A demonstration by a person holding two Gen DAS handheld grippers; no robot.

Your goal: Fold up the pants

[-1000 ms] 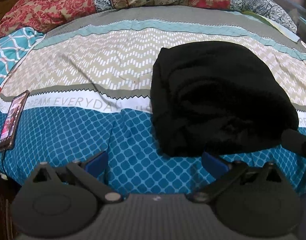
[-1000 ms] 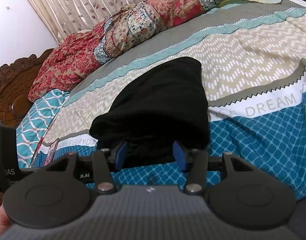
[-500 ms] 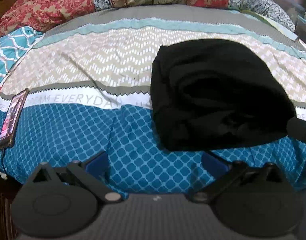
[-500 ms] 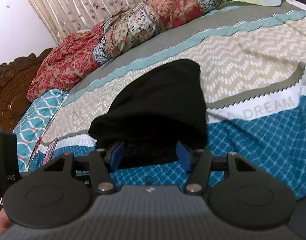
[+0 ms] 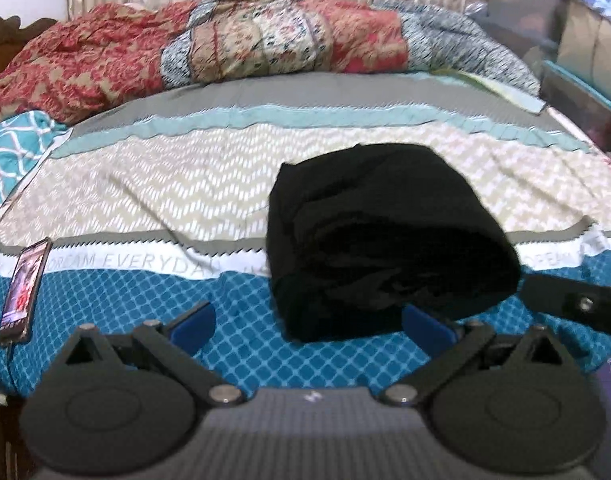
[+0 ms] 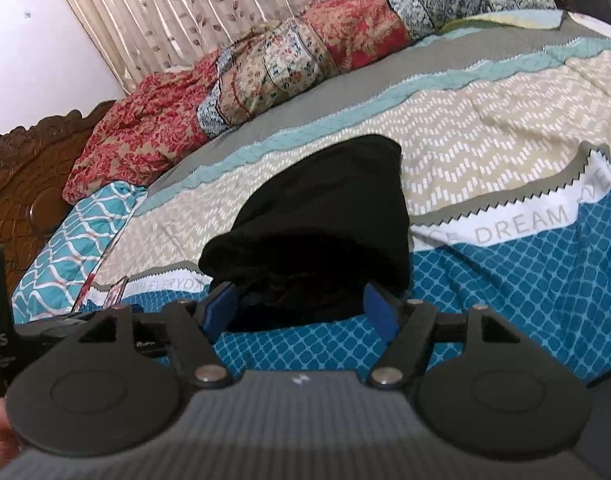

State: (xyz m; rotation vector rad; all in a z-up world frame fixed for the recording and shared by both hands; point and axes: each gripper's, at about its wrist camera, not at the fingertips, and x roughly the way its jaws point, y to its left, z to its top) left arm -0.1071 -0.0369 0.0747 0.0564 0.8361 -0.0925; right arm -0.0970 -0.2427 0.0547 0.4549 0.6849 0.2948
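Observation:
The black pants (image 5: 381, 236) lie folded in a thick bundle on the patterned bed cover (image 5: 145, 184). In the left wrist view my left gripper (image 5: 309, 324) is open and empty, just in front of the bundle's near left corner. In the right wrist view the pants (image 6: 325, 232) lie straight ahead, and my right gripper (image 6: 301, 308) is open and empty with its blue pads either side of the near edge, apart from the cloth. The right gripper also shows in the left wrist view (image 5: 577, 300) at the bundle's right side.
A phone (image 5: 23, 284) lies on the cover at the left, near the bed's edge. A crumpled red and floral quilt (image 5: 241, 48) lies along the far side. A carved wooden headboard (image 6: 21, 184) stands at the left. Storage boxes (image 5: 581, 60) stand at the right.
Both grippers have drawn back and tilted up a little, so more of the curtain and quilt shows. The pants have not moved. Both grippers stay open.

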